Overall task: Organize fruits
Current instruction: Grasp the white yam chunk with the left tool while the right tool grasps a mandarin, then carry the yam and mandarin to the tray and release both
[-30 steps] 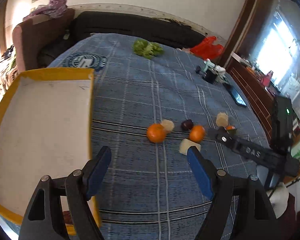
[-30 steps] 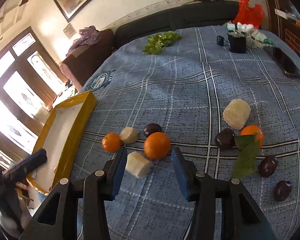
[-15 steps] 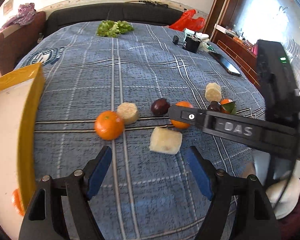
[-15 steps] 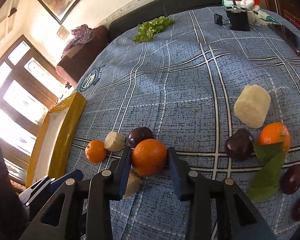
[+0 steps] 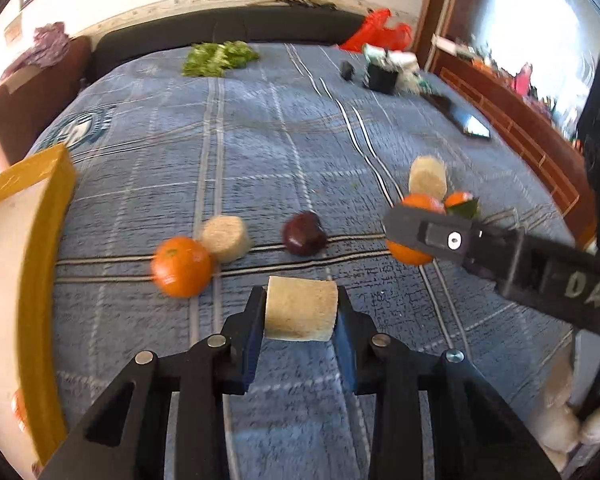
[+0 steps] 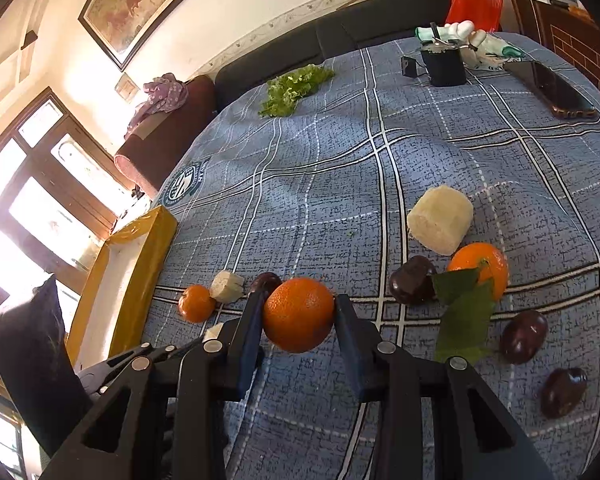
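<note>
On the blue plaid cloth (image 5: 260,140) lie oranges, dark plums and pale fruit chunks. My left gripper (image 5: 300,300) is closing its jaws, and both pads press on a pale chunk (image 5: 300,314). An orange (image 5: 182,266), another pale chunk (image 5: 225,238) and a plum (image 5: 303,234) lie just beyond it. My right gripper (image 6: 299,300) is shut on a large orange (image 6: 299,316). To its right are a big pale chunk (image 6: 440,220), a leafy orange (image 6: 480,264) and three plums (image 6: 412,280). The yellow tray (image 6: 140,264) stands at the left.
Green lettuce (image 6: 296,86) lies at the far side of the cloth. A black box (image 6: 444,66), a phone (image 6: 556,92) and a red bag (image 6: 474,0) are at the far right. A dark sofa back runs behind, and a wooden cabinet (image 5: 520,132) flanks the right.
My left gripper came forward and down over the pale chunk and closed on it. My right gripper closed on the large orange.
</note>
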Demonstrator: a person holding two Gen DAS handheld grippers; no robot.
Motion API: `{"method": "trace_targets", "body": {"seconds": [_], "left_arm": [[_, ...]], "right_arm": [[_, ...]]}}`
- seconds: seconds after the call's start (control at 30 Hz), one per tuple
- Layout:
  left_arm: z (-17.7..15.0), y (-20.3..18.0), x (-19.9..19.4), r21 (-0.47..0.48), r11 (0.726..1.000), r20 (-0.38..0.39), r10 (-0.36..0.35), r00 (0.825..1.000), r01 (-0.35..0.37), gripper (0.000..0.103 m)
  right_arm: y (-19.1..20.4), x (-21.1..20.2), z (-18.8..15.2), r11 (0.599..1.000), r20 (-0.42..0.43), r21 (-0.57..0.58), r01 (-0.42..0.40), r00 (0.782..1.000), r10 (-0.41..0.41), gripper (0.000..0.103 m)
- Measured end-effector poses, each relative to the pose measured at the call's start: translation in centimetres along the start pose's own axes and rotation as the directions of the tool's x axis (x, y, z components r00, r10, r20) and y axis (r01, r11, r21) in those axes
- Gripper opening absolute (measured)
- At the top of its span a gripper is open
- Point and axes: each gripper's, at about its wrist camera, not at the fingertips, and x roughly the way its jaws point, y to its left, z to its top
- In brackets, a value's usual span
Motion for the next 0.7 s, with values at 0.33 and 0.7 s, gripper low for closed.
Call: {"method": "trace_targets", "body": {"seconds": [0.33, 0.7], "left_arm": [[-3.9, 11.8, -10.5, -0.293, 0.941, 0.086, 0.203, 0.975, -0.17, 0.032], [-10.1, 24.6, -15.3, -0.529, 0.757, 0.017, 0.462, 0.887, -0.384, 0.032]], "right_arm": [[9.7, -0.4, -1.9, 0.974, -0.044, -0.186, -0.126, 0.992, 0.12, 0.04], [24.6, 6.2, -8.2, 0.856, -0.29, -0.404, -0.322, 0.933, 0.214, 0.04]]}}
